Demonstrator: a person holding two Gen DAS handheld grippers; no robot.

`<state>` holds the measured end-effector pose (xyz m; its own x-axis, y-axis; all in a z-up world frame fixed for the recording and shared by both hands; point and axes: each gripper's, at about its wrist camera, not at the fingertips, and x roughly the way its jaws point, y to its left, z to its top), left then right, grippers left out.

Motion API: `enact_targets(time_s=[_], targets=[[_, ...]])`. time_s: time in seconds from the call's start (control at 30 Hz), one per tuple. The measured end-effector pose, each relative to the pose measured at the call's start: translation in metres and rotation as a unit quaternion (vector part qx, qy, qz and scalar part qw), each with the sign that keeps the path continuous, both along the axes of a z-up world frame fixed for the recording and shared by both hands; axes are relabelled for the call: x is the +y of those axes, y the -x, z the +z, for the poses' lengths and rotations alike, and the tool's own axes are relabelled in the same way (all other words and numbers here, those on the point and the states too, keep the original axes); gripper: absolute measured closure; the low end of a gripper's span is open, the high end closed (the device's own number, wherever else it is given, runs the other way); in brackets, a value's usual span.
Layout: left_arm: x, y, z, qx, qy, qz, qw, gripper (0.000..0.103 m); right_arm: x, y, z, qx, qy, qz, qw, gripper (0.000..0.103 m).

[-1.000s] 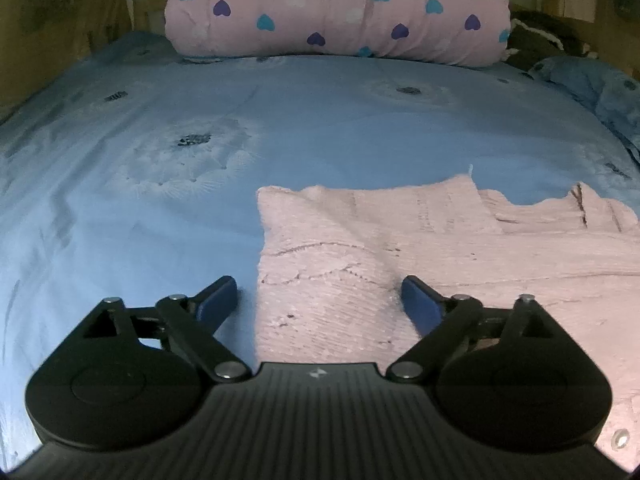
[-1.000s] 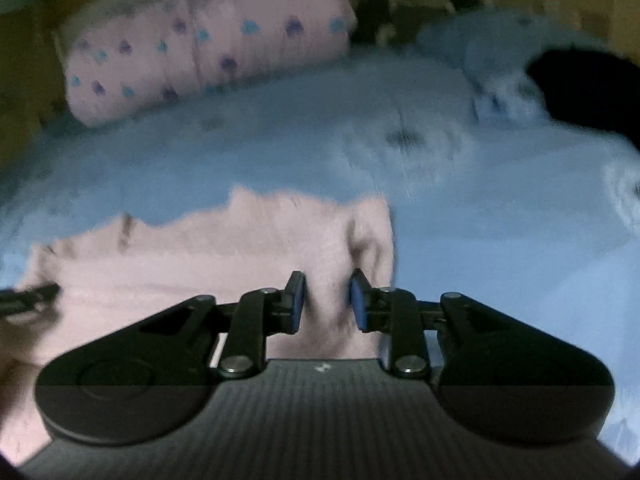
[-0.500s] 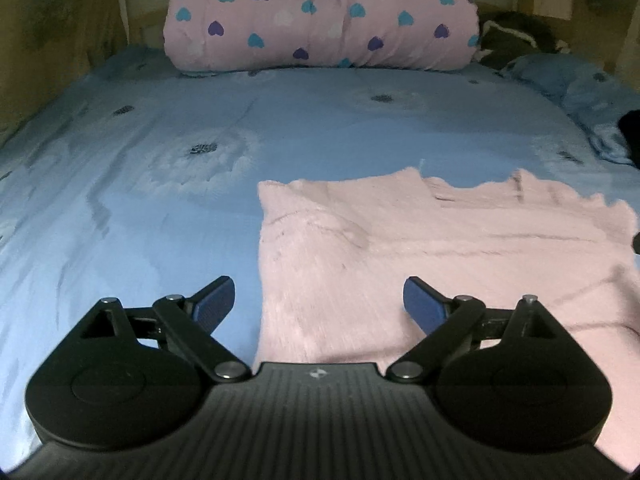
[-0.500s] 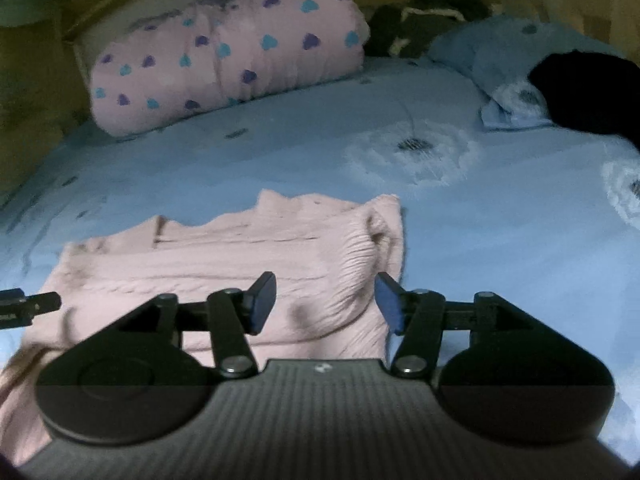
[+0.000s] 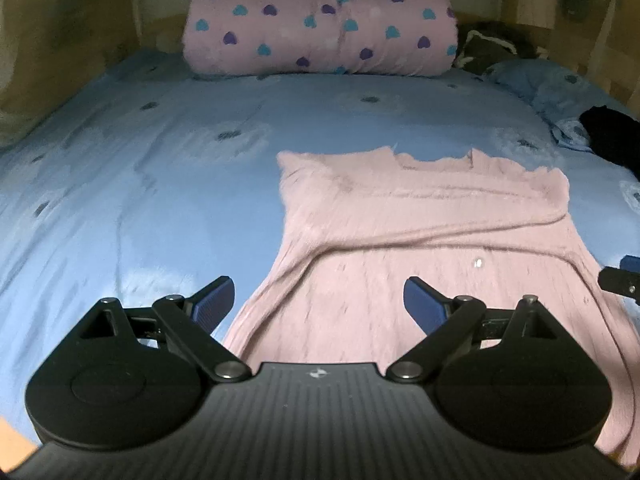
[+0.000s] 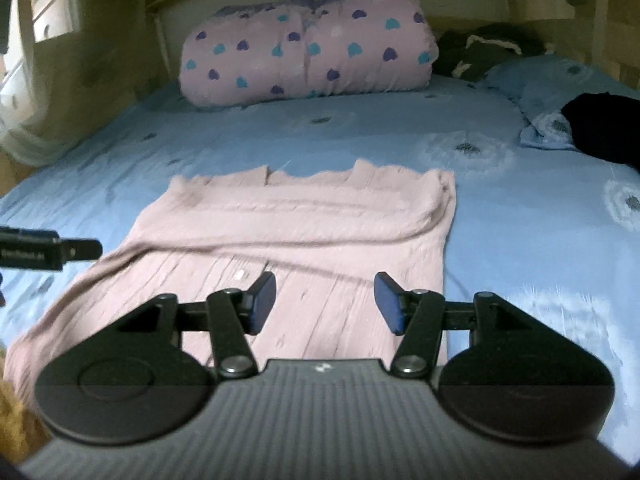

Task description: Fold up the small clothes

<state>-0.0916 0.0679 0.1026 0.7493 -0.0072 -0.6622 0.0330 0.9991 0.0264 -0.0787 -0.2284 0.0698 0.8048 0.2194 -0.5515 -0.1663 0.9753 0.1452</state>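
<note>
One pink sweater (image 5: 420, 240), one heart-print quilt roll (image 5: 320, 24), one blue pillow (image 5: 548, 84), two grippers (image 5: 316, 304) (image 6: 324, 304).

Sweater (image 6: 304, 236) is being seen lying on bed (image 6: 520, 248), w/ rolled quilt (image 6: 308, 60) behind it at the head; dark garment (image 6: 604, 128) is lying far right, beside pillow (image 6: 548, 80).

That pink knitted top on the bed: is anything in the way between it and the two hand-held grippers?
Nothing visible. The pink knitted top lies bare on the blue bedsheet, right in front of the open left hand-held gripper and open right hand-held gripper. The black garment sits off to the side.
</note>
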Motion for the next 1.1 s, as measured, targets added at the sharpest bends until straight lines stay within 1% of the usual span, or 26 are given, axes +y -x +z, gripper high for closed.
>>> enact_targets(time_s=[0.23, 0.37, 0.53, 0.63, 0.7, 0.77, 0.8, 0.9, 1.03, 1.1], targets=[[0.017, 0.046, -0.001, 0.008, 0.016, 0.018, 0.9997, 0.009, 0.013, 0.045, 0.001, -0.002, 0.016, 0.029, 0.999, 0.046], [0.031, 0.062, -0.003, 0.009, 0.020, 0.038, 0.9990, 0.009, 0.023, 0.063, 0.001, -0.003, 0.020, 0.051, 0.998, 0.046], [0.054, 0.071, -0.019, 0.038, 0.025, 0.081, 0.9957, 0.009, 0.035, 0.081, -0.006, 0.000, 0.029, 0.075, 0.997, 0.046], [0.063, 0.075, -0.029, 0.060, 0.036, 0.087, 0.9937, 0.009, 0.042, 0.089, -0.011, 0.005, 0.030, 0.090, 0.995, 0.046], [0.064, 0.079, -0.035, 0.067, 0.042, 0.085, 0.9933, 0.009, 0.046, 0.092, -0.014, 0.008, 0.035, 0.099, 0.994, 0.045], [0.060, 0.083, -0.037, 0.065, 0.033, 0.075, 0.9945, 0.009, 0.050, 0.095, -0.016, 0.005, 0.044, 0.103, 0.994, 0.045], [0.058, 0.084, -0.038, 0.067, 0.036, 0.065, 0.9950, 0.009, 0.052, 0.097, -0.017, 0.003, 0.050, 0.105, 0.993, 0.045], [0.052, 0.085, -0.038, 0.074, 0.064, 0.035, 0.9946, 0.009, 0.059, 0.100, -0.020, 0.002, 0.062, 0.117, 0.991, 0.045], [0.046, 0.086, -0.039, 0.088, 0.102, 0.014, 0.9908, 0.009, 0.062, 0.100, -0.022, 0.005, 0.061, 0.123, 0.990, 0.045], [0.043, 0.087, -0.041, 0.092, 0.103, 0.012, 0.9903, 0.009, 0.062, 0.101, -0.022, 0.004, 0.062, 0.128, 0.990, 0.045]])
